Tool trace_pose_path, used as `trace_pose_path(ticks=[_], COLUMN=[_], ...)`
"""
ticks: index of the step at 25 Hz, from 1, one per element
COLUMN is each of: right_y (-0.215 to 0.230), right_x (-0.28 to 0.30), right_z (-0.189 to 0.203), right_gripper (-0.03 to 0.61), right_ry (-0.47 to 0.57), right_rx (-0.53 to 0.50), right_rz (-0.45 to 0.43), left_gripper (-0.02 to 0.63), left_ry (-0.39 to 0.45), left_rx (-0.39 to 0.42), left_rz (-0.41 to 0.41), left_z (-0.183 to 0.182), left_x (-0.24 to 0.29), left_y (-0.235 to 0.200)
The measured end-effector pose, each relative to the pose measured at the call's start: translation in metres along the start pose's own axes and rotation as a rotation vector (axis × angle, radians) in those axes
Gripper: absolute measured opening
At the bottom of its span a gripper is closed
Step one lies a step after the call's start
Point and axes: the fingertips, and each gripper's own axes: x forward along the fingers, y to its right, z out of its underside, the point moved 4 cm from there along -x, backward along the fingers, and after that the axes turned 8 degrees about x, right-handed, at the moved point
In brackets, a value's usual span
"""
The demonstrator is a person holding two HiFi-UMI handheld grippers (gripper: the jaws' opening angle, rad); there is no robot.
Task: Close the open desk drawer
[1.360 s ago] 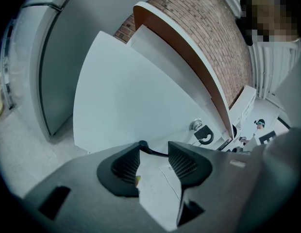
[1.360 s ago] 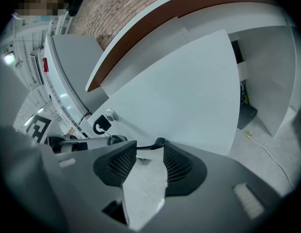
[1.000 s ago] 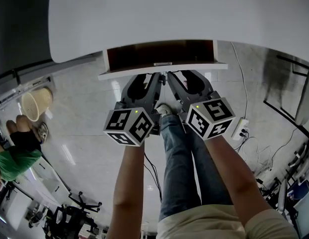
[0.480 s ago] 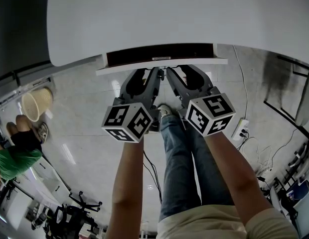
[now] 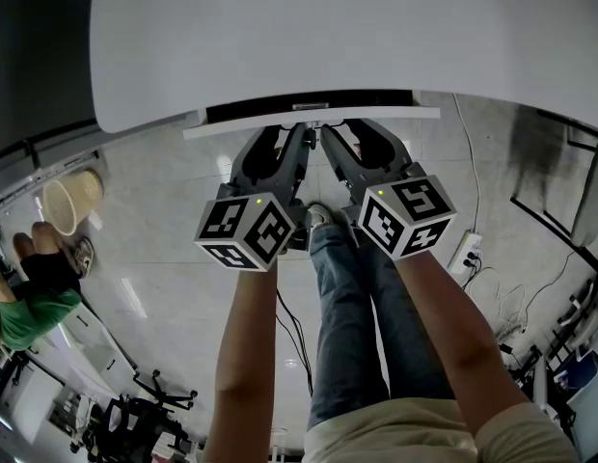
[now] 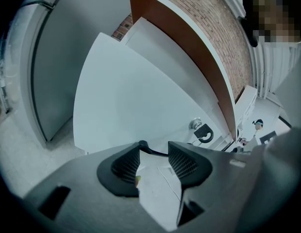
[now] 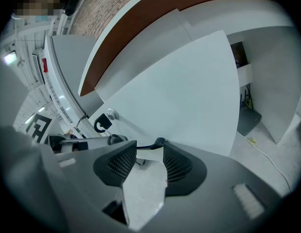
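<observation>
The white desk top (image 5: 328,37) fills the top of the head view. Under its front edge the white drawer front (image 5: 376,116) stands out only a little, with a thin dark strip of the drawer's inside above it. Both grippers meet at the panel's middle: my left gripper (image 5: 297,135) and my right gripper (image 5: 330,135) rest their tips against it. In the left gripper view the panel (image 6: 136,96) is close ahead, and a round lock (image 6: 195,124) with a black tab sits at the right. My left gripper (image 6: 155,154) is open and empty. My right gripper (image 7: 149,154) is open too, facing the panel (image 7: 179,101).
The person's legs in jeans (image 5: 347,307) stand below the drawer. A beige bin (image 5: 72,201) and a person in green (image 5: 24,307) are at the left. A white power strip (image 5: 465,251) with cables lies on the floor at the right. Office chairs stand at the lower left.
The drawer has slid in under the desk: its dark opening shrank from a wide band to a thin strip. Both grippers moved forward with the panel.
</observation>
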Motion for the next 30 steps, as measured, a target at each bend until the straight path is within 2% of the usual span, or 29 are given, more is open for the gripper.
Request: trace_pose_path(ticks=[30], right_y=[0.015], right_x=[0.030], right_z=[-0.029], right_gripper=[0.178], right_ry=[0.026], right_rx=[-0.021], right_rz=[-0.009], left_gripper=[0.179], left_ry=[0.013], left_rx=[0.015], left_rz=[0.001], left_z=[-0.024], left_x=[0.037], left_y=[-0.012])
